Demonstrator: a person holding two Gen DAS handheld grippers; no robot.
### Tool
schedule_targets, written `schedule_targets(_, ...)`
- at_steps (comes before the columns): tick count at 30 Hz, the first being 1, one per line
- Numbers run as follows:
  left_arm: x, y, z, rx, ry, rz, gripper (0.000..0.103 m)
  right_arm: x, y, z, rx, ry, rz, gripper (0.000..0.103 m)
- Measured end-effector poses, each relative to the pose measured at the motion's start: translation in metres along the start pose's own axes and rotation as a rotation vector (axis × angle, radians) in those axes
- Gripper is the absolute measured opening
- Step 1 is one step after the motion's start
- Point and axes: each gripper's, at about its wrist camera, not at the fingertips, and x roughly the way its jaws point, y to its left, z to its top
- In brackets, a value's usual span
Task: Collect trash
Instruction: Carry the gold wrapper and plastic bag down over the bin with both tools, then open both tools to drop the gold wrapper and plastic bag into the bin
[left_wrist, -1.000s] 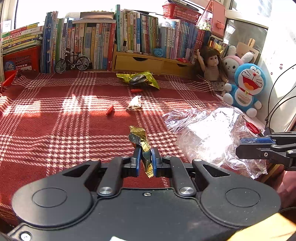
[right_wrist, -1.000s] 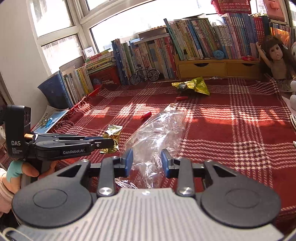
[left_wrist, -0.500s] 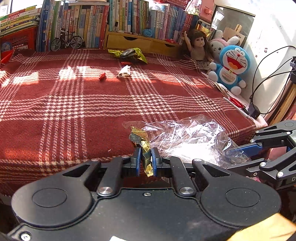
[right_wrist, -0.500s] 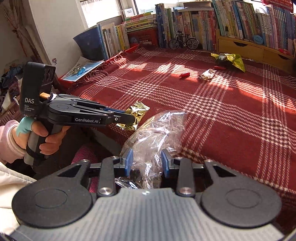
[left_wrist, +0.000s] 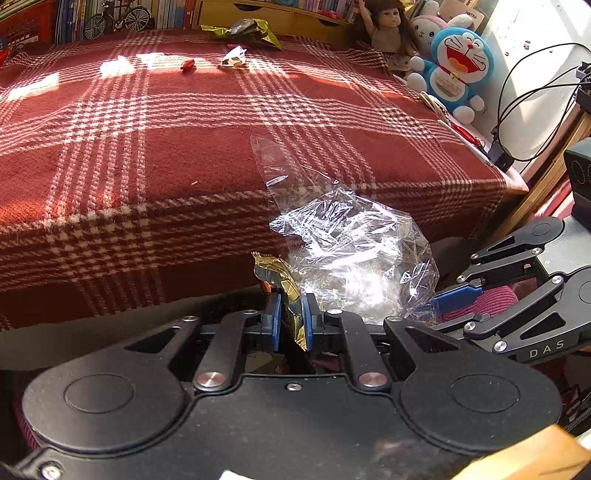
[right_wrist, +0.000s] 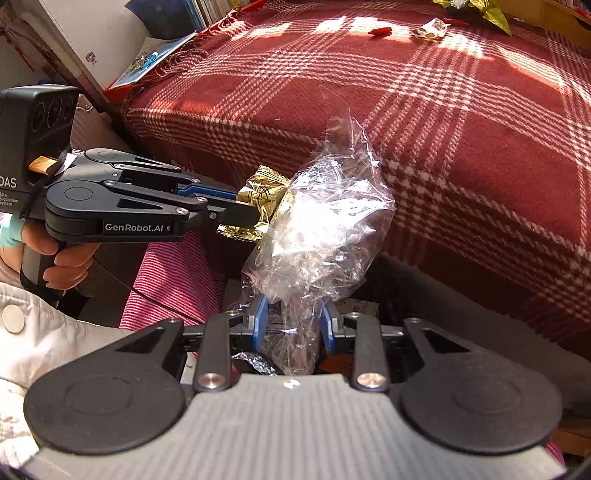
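Left tool (left_wrist: 289, 320) pinches one gold wrapper (left_wrist: 275, 271); right tool (right_wrist: 291, 324), jaws closing, grips one clear bag (right_wrist: 325, 229).

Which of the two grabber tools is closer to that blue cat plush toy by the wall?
Right, as far as I can judge. The right gripper sits on the blue plush toy's side of the blanket, holding the clear plastic bag; the left gripper, pinching a gold wrapper, is farther across.

Sunlit red plaid blanket (left_wrist: 155, 155), bookshelf (left_wrist: 258, 7).

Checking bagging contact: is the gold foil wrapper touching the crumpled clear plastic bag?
Touching. Right wrist view: gold foil wrapper presses against the crumpled clear plastic bag, no gap.
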Motion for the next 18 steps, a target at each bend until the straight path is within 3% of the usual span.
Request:
schedule_targets(12,0.029,-0.002,-0.022,0.001,0.154,-0.014,0.012,0.038,0.003,-0.017,0.004,0.192,-0.036,0.035)
schedule_targets(18,0.042,0.001,-0.027,-0.008,0.192,-0.009,0.012,0.055,-0.004,-0.021,0.021,0.236,-0.041,0.035)
